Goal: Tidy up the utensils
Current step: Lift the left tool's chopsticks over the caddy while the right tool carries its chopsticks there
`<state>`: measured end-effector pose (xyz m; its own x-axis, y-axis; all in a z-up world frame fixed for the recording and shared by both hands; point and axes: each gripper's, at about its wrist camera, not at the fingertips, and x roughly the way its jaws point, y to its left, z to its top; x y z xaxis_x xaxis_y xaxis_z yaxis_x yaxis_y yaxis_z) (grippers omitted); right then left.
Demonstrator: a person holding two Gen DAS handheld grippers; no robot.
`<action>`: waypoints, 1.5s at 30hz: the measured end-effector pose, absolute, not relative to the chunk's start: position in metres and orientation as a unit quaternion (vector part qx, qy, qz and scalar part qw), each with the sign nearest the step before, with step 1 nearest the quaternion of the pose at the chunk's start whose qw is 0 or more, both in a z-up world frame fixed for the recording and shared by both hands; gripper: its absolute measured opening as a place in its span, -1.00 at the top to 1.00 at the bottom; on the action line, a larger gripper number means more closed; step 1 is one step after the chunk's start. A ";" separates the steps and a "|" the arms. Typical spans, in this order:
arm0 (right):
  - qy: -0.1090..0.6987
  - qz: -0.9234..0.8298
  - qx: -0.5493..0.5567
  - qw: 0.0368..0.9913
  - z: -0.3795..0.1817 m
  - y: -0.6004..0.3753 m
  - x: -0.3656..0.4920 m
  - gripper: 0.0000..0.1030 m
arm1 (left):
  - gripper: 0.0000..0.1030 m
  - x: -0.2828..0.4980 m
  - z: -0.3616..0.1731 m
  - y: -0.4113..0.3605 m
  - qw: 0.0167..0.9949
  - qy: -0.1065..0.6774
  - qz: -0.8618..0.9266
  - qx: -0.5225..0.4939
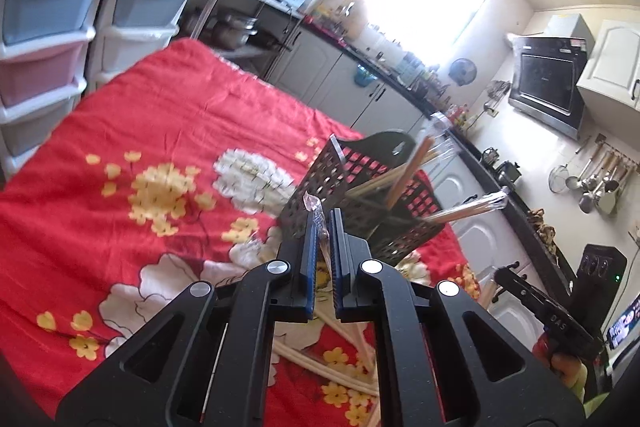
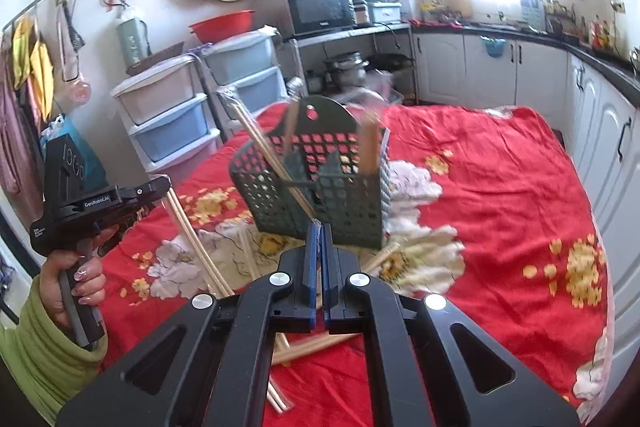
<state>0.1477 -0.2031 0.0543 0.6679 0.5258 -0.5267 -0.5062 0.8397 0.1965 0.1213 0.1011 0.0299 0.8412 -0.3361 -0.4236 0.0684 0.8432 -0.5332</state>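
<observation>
Chopsticks [image 1: 320, 227] in a clear wrapper sit pinched in the left gripper [image 1: 325, 227]; right gripper [image 2: 320, 231] grips its own; next, tip both into the basket [image 2: 316, 179] at frame centre.

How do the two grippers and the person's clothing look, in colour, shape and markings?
Both grippers are matte black with blue pads on flat parallel fingers and round silver pivot pins. The left gripper carries white "GenRobot.AI" lettering on its body above a pistol-style handle. The right gripper shows small pale lettering. The sleeve is light green. No cables are visible.
</observation>
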 end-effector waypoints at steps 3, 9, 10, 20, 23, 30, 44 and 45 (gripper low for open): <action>0.284 0.294 0.009 0.913 0.062 -0.194 0.146 0.96 | 0.94 0.118 0.039 0.099 0.927 0.250 -0.113 -0.254; 0.266 0.314 -0.003 0.911 0.075 -0.179 0.143 0.96 | 0.94 0.113 0.054 0.094 0.932 0.234 -0.121 -0.248; 0.262 0.319 -0.005 0.911 0.078 -0.175 0.142 0.96 | 0.94 0.112 0.056 0.094 0.933 0.231 -0.123 -0.248; 0.238 0.342 -0.017 0.909 0.095 -0.157 0.136 0.97 | 0.94 0.108 0.079 0.085 0.940 0.207 -0.138 -0.235; 0.229 0.347 -0.018 0.909 0.102 -0.155 0.133 0.97 | 0.94 0.108 0.086 0.082 0.941 0.200 -0.143 -0.231; 0.204 0.355 -0.024 0.912 0.118 -0.151 0.127 0.97 | 0.94 0.108 0.103 0.077 0.944 0.182 -0.157 -0.225; 0.144 0.353 -0.016 0.924 0.160 -0.157 0.128 0.97 | 0.94 0.112 0.141 0.060 0.951 0.142 -0.182 -0.204; 0.139 0.353 -0.015 0.925 0.163 -0.158 0.128 0.97 | 0.94 0.113 0.144 0.058 0.952 0.139 -0.185 -0.203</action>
